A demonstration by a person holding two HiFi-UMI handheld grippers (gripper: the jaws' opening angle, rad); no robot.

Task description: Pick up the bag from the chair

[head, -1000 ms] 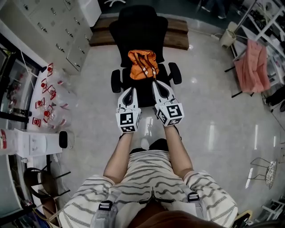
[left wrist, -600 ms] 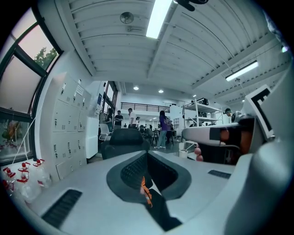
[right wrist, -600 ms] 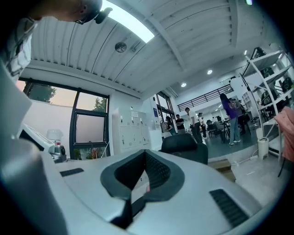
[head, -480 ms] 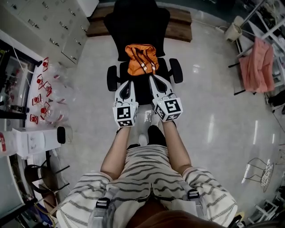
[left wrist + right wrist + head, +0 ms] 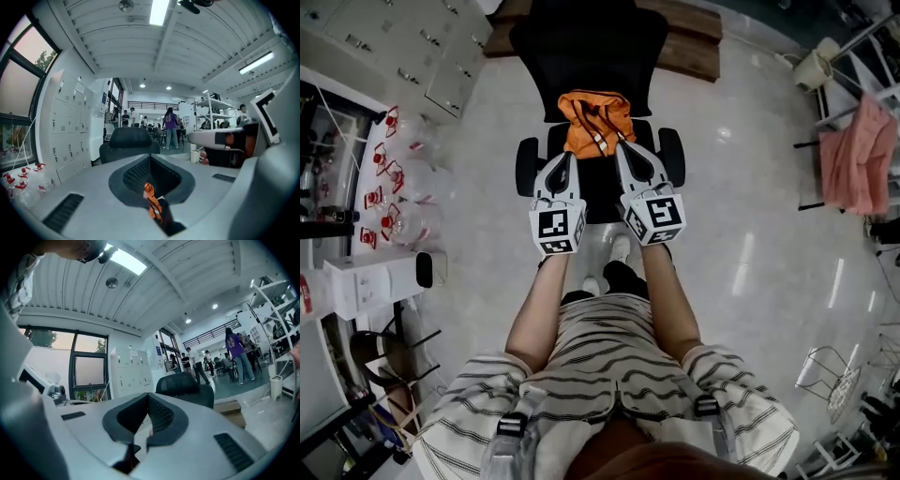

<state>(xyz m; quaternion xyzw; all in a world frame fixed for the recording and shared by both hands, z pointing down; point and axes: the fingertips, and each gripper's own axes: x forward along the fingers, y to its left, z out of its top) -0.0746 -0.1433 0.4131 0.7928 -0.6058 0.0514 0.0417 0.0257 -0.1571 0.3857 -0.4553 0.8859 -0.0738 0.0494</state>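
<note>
Left jaws: the left gripper (image 5: 151,190) has its jaws together and nothing clamped. An orange strip of the bag (image 5: 150,205) shows through the slit under them, beyond the tips and not between the pads.
Right jaws: the right gripper (image 5: 139,439) also has its jaws together and is empty, with only pale floor and a dark edge in its slit.
Gripper placing: both are held about level, side by side over the front of the seat (image 5: 598,187). Their tips are just short of the bag, one towards each side of its near end.
Bag: orange with pale-striped straps (image 5: 600,133), slumped at the back of the seat against the foot of the backrest (image 5: 586,52), between the armrests (image 5: 526,166). It lies on the chair (image 5: 581,94), not lifted.
Chair: a black office chair facing the person on a glossy floor (image 5: 750,244), so the seat front is the open way in.
Likely reason: two grippers side by side suit a soft, wide bag that one pinch would leave sagging.
Next need: the jaws must part before either can take a strap or a fold.
Risk: loose fabric may slip, and a push could roll the chair away.
</note>
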